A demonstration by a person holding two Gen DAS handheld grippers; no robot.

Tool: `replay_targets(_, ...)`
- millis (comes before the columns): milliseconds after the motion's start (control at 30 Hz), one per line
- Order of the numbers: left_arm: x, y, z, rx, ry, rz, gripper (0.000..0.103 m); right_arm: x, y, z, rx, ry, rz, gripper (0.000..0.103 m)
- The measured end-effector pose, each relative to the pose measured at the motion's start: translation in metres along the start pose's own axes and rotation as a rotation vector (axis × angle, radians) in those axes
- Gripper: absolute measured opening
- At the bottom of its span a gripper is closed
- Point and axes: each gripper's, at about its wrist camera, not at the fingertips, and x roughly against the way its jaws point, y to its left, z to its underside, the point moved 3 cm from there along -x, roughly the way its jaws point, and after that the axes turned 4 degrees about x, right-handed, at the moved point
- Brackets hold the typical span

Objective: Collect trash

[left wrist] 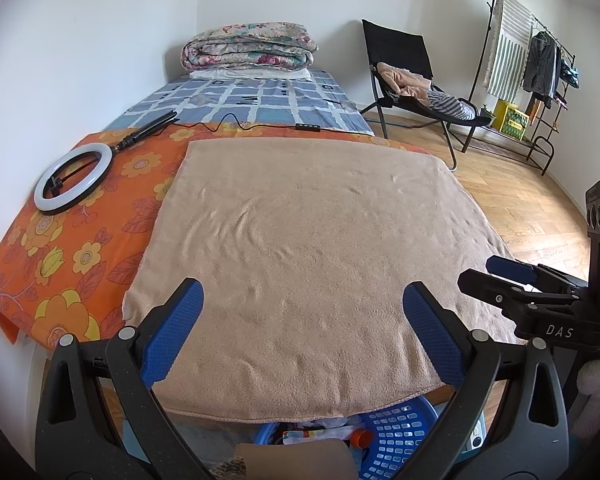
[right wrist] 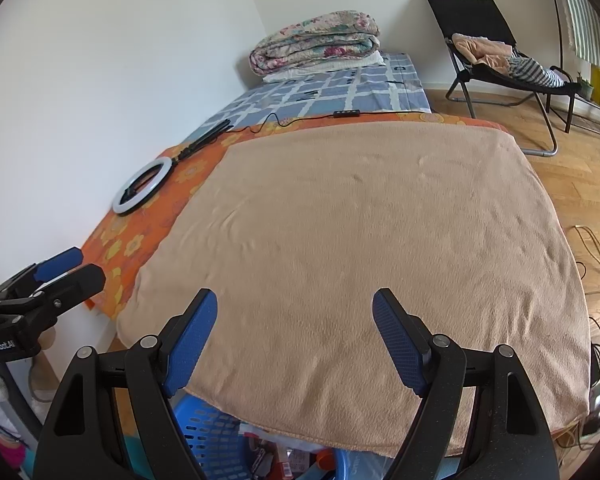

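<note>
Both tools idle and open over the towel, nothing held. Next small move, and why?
Probably lower the right tool toward the blue basket below the near edge of the tan towel. Both it and the left tool are open and empty, the towel top shows no trash, and the only loose wrappers in view lie in that basket.

You have a plain tan towel (left wrist: 300, 240) over an orange sheet (left wrist: 80, 248) printed with yellow flowers, and beyond it a blue-and-white checked bedsheet (left wrist: 256, 100). The folded quilt (left wrist: 248, 46) is floral pink and teal, the basket (left wrist: 396, 440) below blue, and your gripper pads (left wrist: 172, 332) are blue on black.
</note>
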Motion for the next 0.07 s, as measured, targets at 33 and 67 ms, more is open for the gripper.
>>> replay_targets(33,-0.0003,0.0007,0.0005,-0.002,0.002,0.0,0.102,-0.0001,-0.0001,0.0,-0.001,0.001,0.0,0.08)
replay_targets(67,-0.001,0.0033,0.0006,-0.003,0.006,0.0,0.102,-0.0004,0.0,-0.0004,-0.003,0.002,0.0,0.08)
